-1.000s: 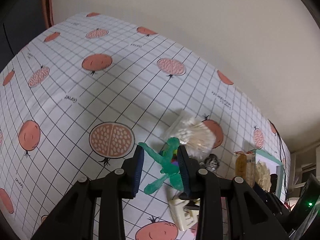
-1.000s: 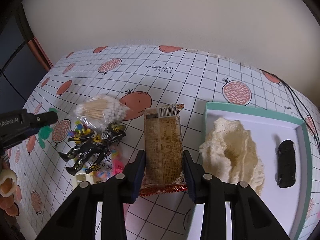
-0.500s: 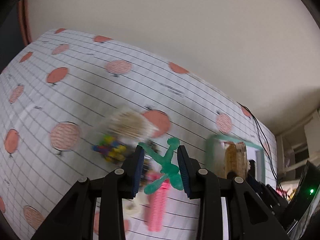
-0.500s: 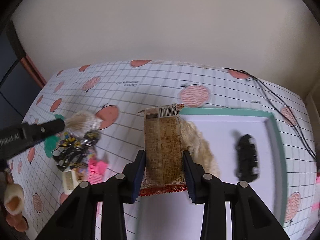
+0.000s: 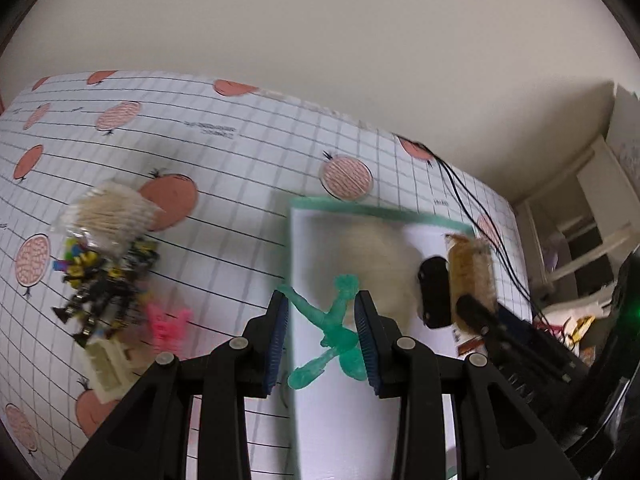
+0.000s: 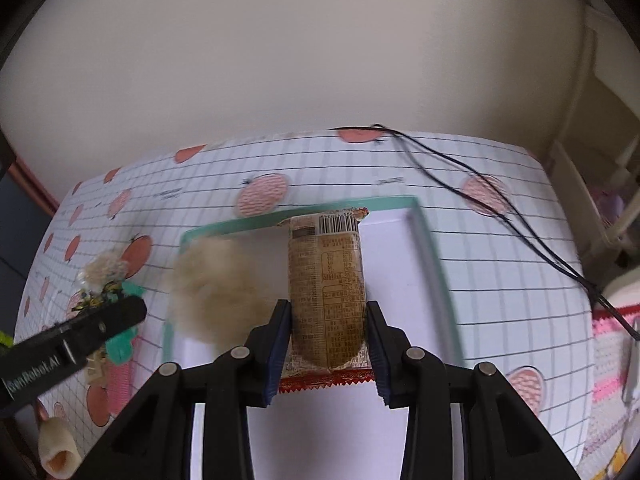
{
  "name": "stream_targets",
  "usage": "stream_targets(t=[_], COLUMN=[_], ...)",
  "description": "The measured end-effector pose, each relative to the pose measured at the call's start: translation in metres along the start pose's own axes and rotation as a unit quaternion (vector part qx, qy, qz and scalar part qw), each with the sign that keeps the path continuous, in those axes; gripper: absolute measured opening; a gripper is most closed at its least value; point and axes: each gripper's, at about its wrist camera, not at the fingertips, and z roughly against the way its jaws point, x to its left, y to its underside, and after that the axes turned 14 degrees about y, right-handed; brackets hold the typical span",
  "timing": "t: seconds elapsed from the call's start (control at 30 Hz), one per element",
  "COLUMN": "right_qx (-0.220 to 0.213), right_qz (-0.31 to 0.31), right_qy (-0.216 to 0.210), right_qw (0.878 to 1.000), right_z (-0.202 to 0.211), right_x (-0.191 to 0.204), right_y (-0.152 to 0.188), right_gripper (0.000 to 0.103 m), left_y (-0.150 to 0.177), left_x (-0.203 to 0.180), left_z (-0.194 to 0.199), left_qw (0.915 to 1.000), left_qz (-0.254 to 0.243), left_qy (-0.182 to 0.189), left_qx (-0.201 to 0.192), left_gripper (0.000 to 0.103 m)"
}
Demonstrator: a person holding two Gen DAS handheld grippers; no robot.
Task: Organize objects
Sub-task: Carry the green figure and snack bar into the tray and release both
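Note:
My left gripper (image 5: 322, 326) is shut on a translucent green toy figure (image 5: 332, 330), held above the left edge of the white tray with a teal rim (image 5: 360, 212). My right gripper (image 6: 326, 332) is shut on a brown snack packet (image 6: 326, 276), held over the same tray (image 6: 428, 252). A cream fluffy cloth (image 5: 376, 256) (image 6: 212, 284) and a black toy car (image 5: 434, 296) lie in the tray. The snack packet (image 5: 468, 268) and the right gripper's fingers also show at the right of the left wrist view.
On the pomegranate-print tablecloth (image 5: 248, 168) left of the tray lie a bag of cotton swabs (image 5: 112, 212), a black-and-yellow robot toy (image 5: 108, 288), a pink toy (image 5: 168, 326) and a cream block (image 5: 106, 364). Black cables (image 6: 500, 208) run over the table's right side. Wall behind.
Both grippers have swung right with their loads. The green figure went from above the toy pile to the tray's left edge, and the snack packet now hangs over the tray's middle.

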Motion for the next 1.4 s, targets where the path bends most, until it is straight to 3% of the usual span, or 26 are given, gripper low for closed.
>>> stream_targets(t=[0.23,0.6,1.07,1.4], right_qx=[0.018,0.040,0.070,0.076], right_qz=[-0.024,-0.015,-0.009,-0.011], right_qy=[0.014,0.032,0.037,0.032], right_qw=[0.999,0.999,0.997,0.997], right_z=[-0.010,-0.024,-0.043,-0.046], right_x=[-0.025,-0.023,-0.024,-0.026], right_y=[0.004,0.008,0.014,0.017], right_gripper=[0.039,0.039,0.039,0.040], left_y=[0.008,0.015,0.038,0.038], left_x=[-0.009,-0.028,-0.036,-0.040], left_z=[-0.013,-0.026,-0.078,-0.081], left_qw=[0.9998,0.9981,0.9934,0.9922], left_qz=[-0.004,-0.031,-0.053,-0.061], left_qy=[0.003,0.018,-0.016,-0.016], left_qx=[0.021,0.049,0.101,0.108], left_gripper=[0.035,0.036,0.036,0.038])
